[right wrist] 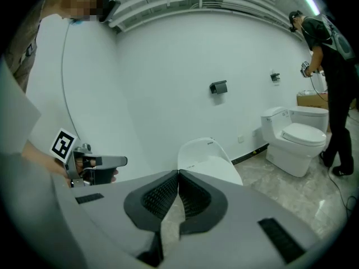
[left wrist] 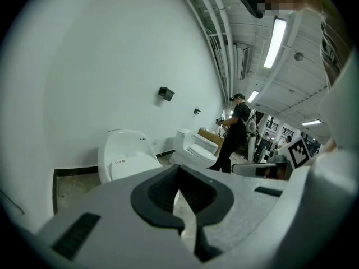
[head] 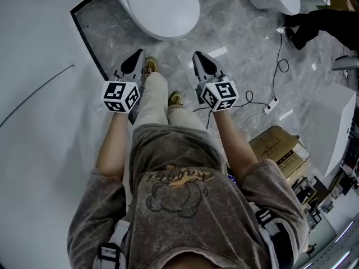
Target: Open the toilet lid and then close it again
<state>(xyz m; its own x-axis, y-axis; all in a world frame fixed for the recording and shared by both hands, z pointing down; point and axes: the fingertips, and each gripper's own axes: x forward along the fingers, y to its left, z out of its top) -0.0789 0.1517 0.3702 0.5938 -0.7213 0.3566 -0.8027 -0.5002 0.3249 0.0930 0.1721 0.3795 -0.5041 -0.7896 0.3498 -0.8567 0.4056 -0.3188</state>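
Nearest us, our left gripper and right gripper are both clenched on nothing. At twelve o'clock lies the glossy white oval toilet lid, down. We judge it light, stiff and slippery, best lifted under its front rim.

Gloss on the fixtures, matt on the tools

The toilet lid is smooth, glossy white, perhaps hard plastic, hard to tell from above; the floor is polished grey marble-look tile. The wall is smooth matt white. The left gripper and right gripper have matt grey plastic shells with black ribbed pads. The shirt is faded soft cloth, the box plain brown cardboard.
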